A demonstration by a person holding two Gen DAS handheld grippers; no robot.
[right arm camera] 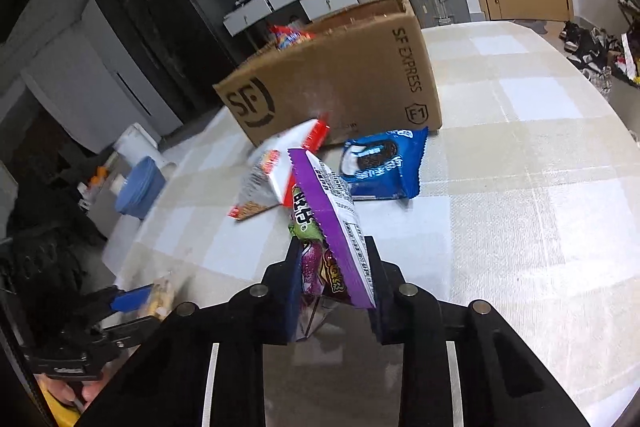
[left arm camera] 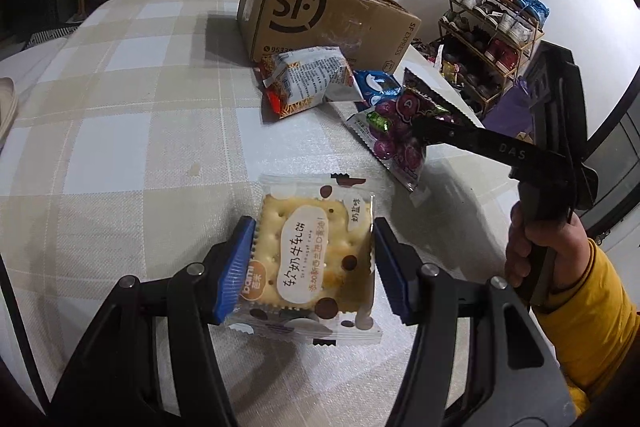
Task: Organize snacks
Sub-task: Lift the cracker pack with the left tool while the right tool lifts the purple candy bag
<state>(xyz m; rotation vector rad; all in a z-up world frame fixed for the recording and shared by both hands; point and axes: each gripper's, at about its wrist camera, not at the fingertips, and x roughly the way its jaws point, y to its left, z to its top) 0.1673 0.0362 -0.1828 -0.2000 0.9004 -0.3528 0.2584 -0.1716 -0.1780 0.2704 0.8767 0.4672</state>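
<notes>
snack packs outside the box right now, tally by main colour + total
Cream cracker pack, in the left gripper: 1
Purple candy bag, in the right gripper: 1
Blue cookie pack, on the tablecloth: 1
Red and silver pack, beside the cardboard box: 1
Total: 4
More snacks sit inside the box; count cannot be told.

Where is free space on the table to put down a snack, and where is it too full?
Free: the checked tablecloth left of the cardboard box and cracker packet, and the cloth right of the blue cookie packet in the right wrist view. Crowded: the strip before the box, with the noodle packet and cookie packet.
</notes>
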